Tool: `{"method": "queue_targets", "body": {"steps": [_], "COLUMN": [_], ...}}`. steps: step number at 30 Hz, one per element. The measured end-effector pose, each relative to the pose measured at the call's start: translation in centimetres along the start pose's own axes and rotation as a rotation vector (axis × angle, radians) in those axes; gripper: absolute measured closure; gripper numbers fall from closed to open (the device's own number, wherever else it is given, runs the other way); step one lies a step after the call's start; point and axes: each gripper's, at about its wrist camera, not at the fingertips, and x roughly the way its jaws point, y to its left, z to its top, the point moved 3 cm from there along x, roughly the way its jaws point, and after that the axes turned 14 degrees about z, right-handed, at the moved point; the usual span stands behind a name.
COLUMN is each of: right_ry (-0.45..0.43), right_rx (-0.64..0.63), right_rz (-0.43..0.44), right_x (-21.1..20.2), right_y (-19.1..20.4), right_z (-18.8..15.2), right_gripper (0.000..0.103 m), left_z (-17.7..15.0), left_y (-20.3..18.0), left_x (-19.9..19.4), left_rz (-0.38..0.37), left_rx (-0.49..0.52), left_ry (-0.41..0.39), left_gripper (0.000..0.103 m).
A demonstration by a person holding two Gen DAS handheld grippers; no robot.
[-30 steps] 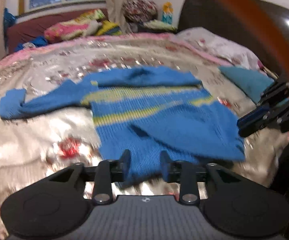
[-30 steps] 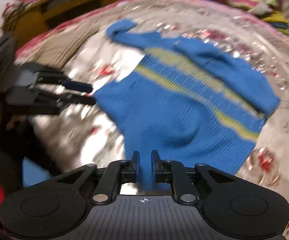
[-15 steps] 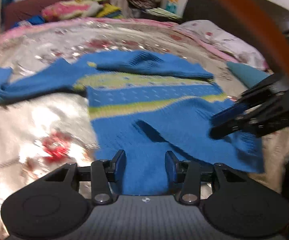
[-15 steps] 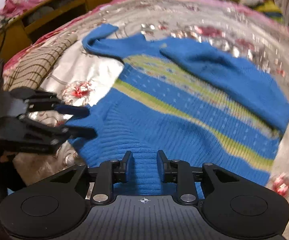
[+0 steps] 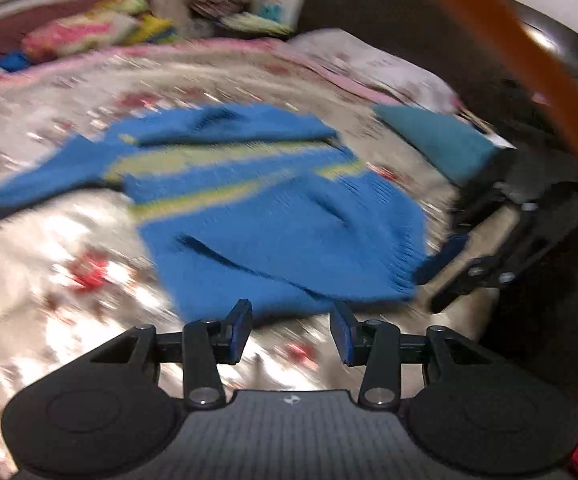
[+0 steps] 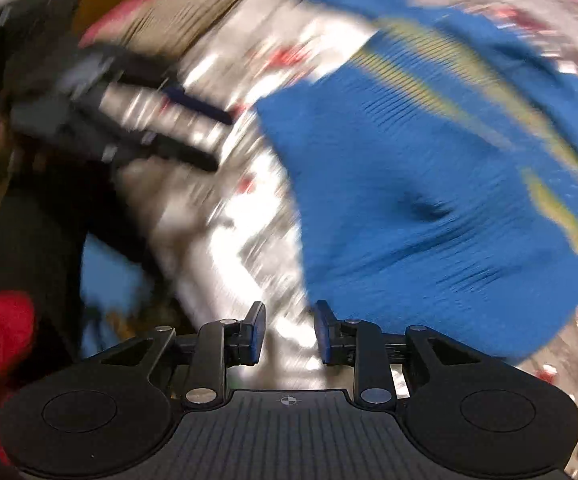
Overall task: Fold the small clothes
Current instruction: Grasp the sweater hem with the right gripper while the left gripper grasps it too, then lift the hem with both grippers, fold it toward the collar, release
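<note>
The blue sweater [image 5: 273, 216] lies spread on the bed [image 5: 69, 240]. The left gripper [image 5: 291, 326] hovers empty and parted just beside its near hem; the right gripper [image 6: 289, 330], likewise empty, sits just left of its corner.

The left wrist camera looks forward and downward along its fingers, from close above the near edge of the bed [image 5: 69, 248], toward the headboard. The right wrist camera looks down more steeply from the other side. Both views share the blue sweater [image 5: 273, 216] [image 6: 429, 184], and each shows the other gripper.
</note>
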Motion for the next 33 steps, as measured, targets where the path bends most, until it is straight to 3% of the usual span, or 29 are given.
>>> {"method": "queue_targets", "body": {"steps": [3,6,10,12,14,15,16,18,21,27,33], "right_ry": [-0.097,-0.101,-0.112,-0.133,-0.130,-0.126,-0.123,-0.116,-0.117,-0.062,-0.084], "right_rx": [0.031,-0.002,-0.015,0.016,0.043,0.051,0.060,0.095,0.122,0.081,0.037], "right_rz": [-0.060,-0.147,-0.282,-0.284,-0.286,-0.281,-0.275,-0.252,-0.222,-0.164,-0.220], "right_x": [-1.2,-0.7,0.0,0.1,0.5,0.6,0.8,0.6,-0.5,-2.2,-3.3], "right_y": [0.1,1.0,0.3,-0.6,-1.4,-1.5,-1.6,-2.0,-1.7,1.7,2.8], "right_z": [-0.2,-0.9,-1.4,-1.3,-0.8,-0.7,-0.6,-0.6,-1.2,-3.6,-4.3], "right_gripper": [0.071,0.064,0.064,0.068,0.071,0.081,0.093,0.103,0.103,0.103,0.103], "left_z": [0.8,1.2,1.0,0.7,0.5,0.4,0.3,0.2,-0.1,-1.9,-1.9], "left_y": [0.5,0.5,0.6,0.5,0.5,0.6,0.6,0.5,0.2,-0.3,-0.6], "left_x": [1.6,3.6,5.4,5.8,6.3,6.4,6.5,6.2,4.9,0.5,-1.2], "left_rz": [0.102,0.165,0.214,0.234,0.223,0.202,0.178,0.140,0.073,-0.036,0.030], "left_rx": [-0.016,-0.020,-0.018,0.000,0.007,0.002,-0.003,-0.003,0.003,0.037,0.036], "left_ry": [-0.036,-0.038,-0.017,-0.006,0.029,0.044,0.060,0.075,0.097,0.118,0.063], "left_gripper": [0.054,0.052,0.052,0.053,0.059,0.071,0.074,0.081,0.087,0.090,0.089]}}
